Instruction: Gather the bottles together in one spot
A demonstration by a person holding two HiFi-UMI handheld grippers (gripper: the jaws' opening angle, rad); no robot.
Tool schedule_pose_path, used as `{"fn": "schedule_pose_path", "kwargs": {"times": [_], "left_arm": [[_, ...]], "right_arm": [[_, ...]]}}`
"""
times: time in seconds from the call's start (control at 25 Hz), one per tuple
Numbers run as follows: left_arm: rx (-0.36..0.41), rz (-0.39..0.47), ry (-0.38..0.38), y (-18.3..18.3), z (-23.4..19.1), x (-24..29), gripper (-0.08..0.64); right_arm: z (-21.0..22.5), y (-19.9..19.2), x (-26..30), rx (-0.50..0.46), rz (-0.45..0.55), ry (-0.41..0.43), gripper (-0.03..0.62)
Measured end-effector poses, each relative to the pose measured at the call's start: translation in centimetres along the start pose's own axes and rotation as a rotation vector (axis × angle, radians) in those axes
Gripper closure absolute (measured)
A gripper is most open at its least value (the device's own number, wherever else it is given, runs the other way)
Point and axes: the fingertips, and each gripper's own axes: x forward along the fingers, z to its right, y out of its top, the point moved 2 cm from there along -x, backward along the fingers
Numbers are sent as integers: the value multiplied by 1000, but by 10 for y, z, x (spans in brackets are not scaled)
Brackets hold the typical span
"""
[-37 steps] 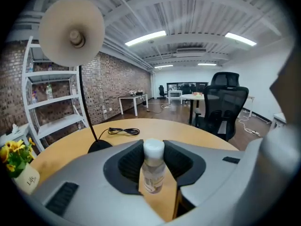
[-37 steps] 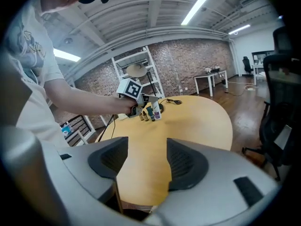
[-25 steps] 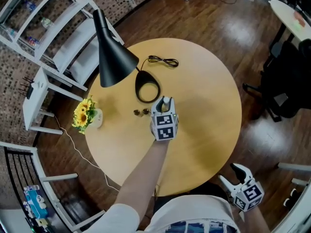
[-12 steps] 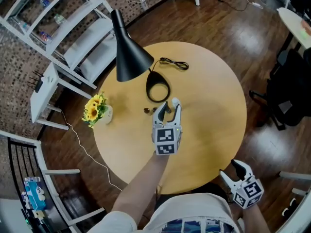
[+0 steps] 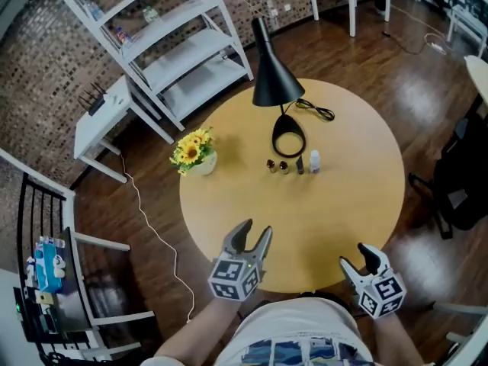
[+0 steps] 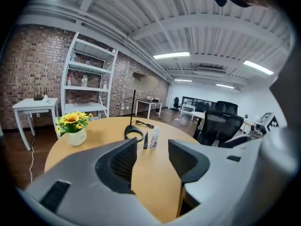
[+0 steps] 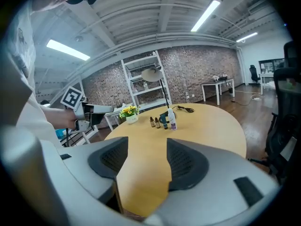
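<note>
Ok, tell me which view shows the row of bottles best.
Head view: all four bottles show from above, each separate. The right gripper view has them small, side-on; the left gripper view shows only two.

Wide open over the bare near half of the round yellow wooden table [image 5: 305, 235]. Farther back, barred by a row of four small bottles [image 5: 284, 167], with a black cone-shaded lamp [image 5: 273, 86] close behind. Leftward, a bare gap, then a white pot of yellow sunflowers [image 5: 195, 155].
</note>
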Motion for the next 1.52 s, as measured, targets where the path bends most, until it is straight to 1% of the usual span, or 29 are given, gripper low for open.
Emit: {"fn": "schedule_pose_path", "kwargs": {"times": [0.12, 0.24, 0.32, 0.4, 0.52, 0.64, 0.88, 1.04, 1.12, 1.2, 1.36, 1.52], "left_arm": [[-20, -19, 12, -21, -13, -58, 365], [-23, -35, 7, -39, -24, -98, 365], [-20, -48, -8, -49, -29, -116, 365], [-36, -52, -34, -57, -31, -134, 365], [-53, -32, -73, -64, -31, -162, 364], [-46, -20, -90, -72, -32, -189, 362], [-22, -23, -92, -91, -41, -241, 362], [-12, -23, -87, -106, -36, -260, 362], [-14, -27, -104, -114, -29, -264, 362], [-10, -28, -121, -118, -27, -277, 362], [9, -15, -116, -120, -47, -318, 362], [0, -19, -100, -128, -63, -338, 362]], "right_arm": [[-37, -4, 2, -22, -18, 3, 310], [-69, -7, 0, -47, -28, -16, 310], [-88, -9, -3, -67, -32, -35, 310], [-107, -15, -5, -68, -38, -49, 310], [-135, -20, -12, -67, -32, -67, 310], [-159, -26, -25, -74, -24, -91, 310], [-199, -43, -55, -45, 1, -148, 310], [-208, -56, -73, -36, 6, -183, 318], [-209, -67, -87, -26, -5, -210, 318], [-221, -74, -98, -23, -14, -231, 318], [-264, -78, -93, -44, -15, -216, 318], [-286, -76, -84, -70, -18, -197, 318]]}}
